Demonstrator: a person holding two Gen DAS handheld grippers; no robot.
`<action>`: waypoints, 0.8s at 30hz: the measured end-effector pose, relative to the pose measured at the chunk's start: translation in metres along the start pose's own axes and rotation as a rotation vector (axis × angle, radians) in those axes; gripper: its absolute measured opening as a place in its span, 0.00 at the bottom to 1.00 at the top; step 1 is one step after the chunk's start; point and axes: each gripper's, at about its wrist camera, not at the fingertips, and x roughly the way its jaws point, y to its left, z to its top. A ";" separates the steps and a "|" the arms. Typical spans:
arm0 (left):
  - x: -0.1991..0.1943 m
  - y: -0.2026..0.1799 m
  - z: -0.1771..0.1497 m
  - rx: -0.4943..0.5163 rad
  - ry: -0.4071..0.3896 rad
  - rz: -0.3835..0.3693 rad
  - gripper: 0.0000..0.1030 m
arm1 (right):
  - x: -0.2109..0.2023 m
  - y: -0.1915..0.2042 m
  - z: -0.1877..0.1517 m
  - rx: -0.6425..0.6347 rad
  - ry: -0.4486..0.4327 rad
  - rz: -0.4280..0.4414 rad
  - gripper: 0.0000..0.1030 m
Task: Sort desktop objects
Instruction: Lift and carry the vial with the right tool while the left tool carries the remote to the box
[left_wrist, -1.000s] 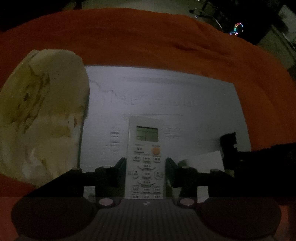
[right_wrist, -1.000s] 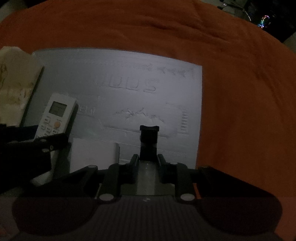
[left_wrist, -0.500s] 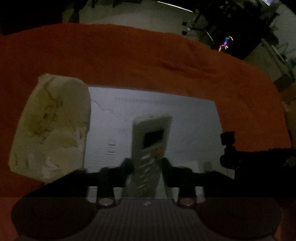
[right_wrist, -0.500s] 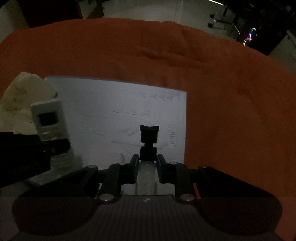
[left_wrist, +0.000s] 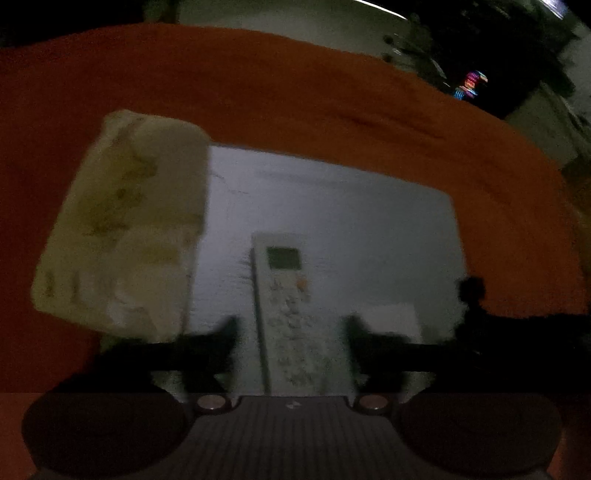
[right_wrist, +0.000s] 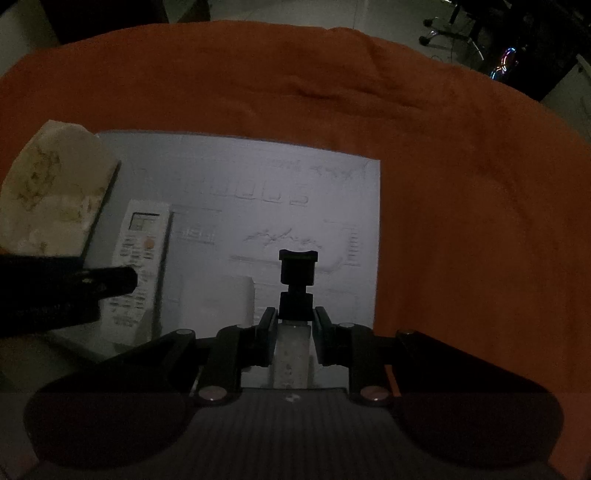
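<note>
A white remote control (left_wrist: 291, 306) with a small screen and an orange button lies flat on the white board (left_wrist: 332, 206). My left gripper (left_wrist: 291, 332) straddles its lower half; the jaws are opening and the pads stand clear of its sides. In the right wrist view the remote (right_wrist: 142, 251) lies at the left, with a dark left finger (right_wrist: 110, 280) over it. My right gripper (right_wrist: 295, 321) is shut on a small clear bottle (right_wrist: 293, 350) with a black pump cap, held above the board (right_wrist: 295, 177).
A cream printed soft pack (left_wrist: 122, 229) lies at the board's left edge, also visible as the pack (right_wrist: 51, 192). A small white box (right_wrist: 218, 299) sits between the remote and the bottle. Orange cloth (right_wrist: 461, 184) covers the table all around. Dark room, chairs and coloured lights beyond.
The left gripper had the remote lifted and tilted half a second ago; now the remote lies flat on the board and the jaws have spread. The right gripper rose slightly with the bottle.
</note>
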 end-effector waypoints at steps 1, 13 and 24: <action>0.002 0.001 0.001 -0.007 -0.006 0.012 0.74 | -0.001 0.001 -0.001 -0.001 0.000 0.001 0.22; 0.038 -0.020 -0.001 0.047 0.044 0.098 0.60 | 0.003 -0.008 -0.004 0.017 0.017 0.001 0.22; 0.032 -0.024 0.000 0.092 -0.001 0.101 0.39 | -0.015 -0.010 -0.010 0.034 -0.001 -0.005 0.22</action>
